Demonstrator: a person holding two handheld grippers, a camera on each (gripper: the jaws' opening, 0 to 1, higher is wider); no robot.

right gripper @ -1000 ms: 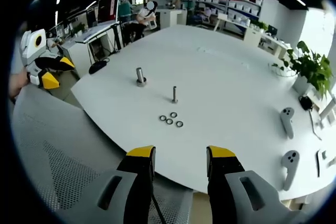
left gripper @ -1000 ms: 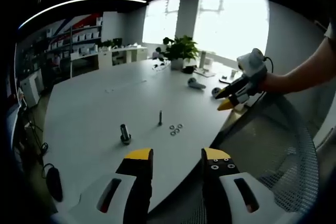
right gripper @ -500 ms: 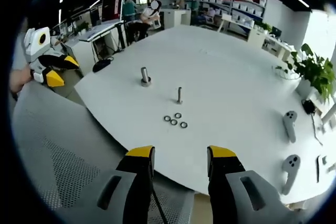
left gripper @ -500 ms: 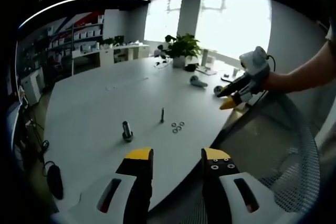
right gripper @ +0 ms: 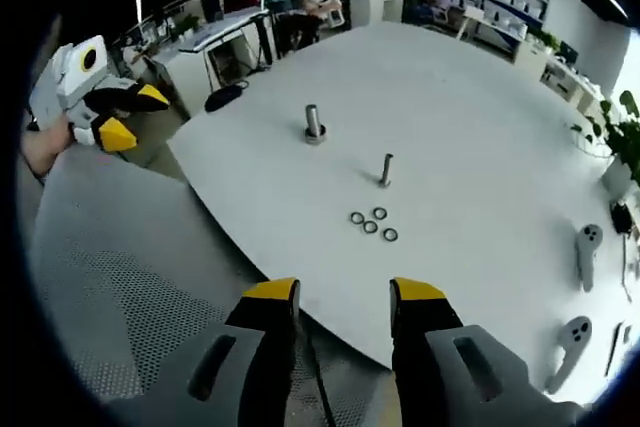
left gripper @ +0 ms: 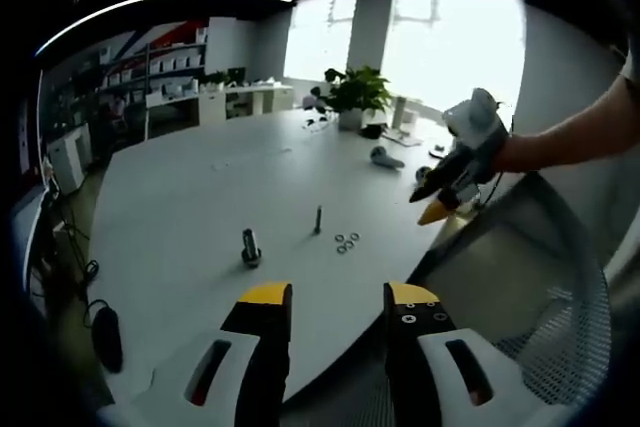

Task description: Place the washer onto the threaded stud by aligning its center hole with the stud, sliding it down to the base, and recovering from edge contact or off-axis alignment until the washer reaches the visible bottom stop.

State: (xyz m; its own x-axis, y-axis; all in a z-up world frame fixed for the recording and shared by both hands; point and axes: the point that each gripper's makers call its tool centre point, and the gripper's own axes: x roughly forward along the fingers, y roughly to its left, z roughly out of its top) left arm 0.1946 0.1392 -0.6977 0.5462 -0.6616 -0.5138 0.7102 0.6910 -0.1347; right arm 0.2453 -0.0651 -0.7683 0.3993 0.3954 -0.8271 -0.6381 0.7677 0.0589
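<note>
Left gripper view: left gripper (left gripper: pixel 338 296) at the bottom centre, yellow-tipped jaws spread apart with nothing between them. Beyond, a large white table (left gripper: pixel 190 197) running up toward bright windows. Near mid-frame, thin threaded stud (left gripper: pixel 319 220) standing upright on the table; just right of it, a small cluster of washers (left gripper: pixel 346 242) lying flat, close together, none on the stud. Left of the stud, well apart, a thicker metal post (left gripper: pixel 250 246) on its own base. Right gripper (left gripper: pixel 442 193) entering from the right edge, held by a person's hand, jaws slightly apart and empty, hanging beyond the table's edge. Potted plant (left gripper: pixel 354 93) at the far end, upper centre. Mesh chair back (left gripper: pixel 520 307) in the lower right.

Right gripper view: right gripper (right gripper: pixel 343 294) at the bottom centre, jaws wide apart, gripping nothing. Threaded stud (right gripper: pixel 386 169) upright a little above centre, washers (right gripper: pixel 372 225) lying just below it on the table (right gripper: pixel 480 147). Thick post (right gripper: pixel 314 124) up and to the left. Left gripper (right gripper: pixel 128 112) at the left edge, jaws apart, empty. Two white controllers (right gripper: pixel 584 252) at the lower right
</note>
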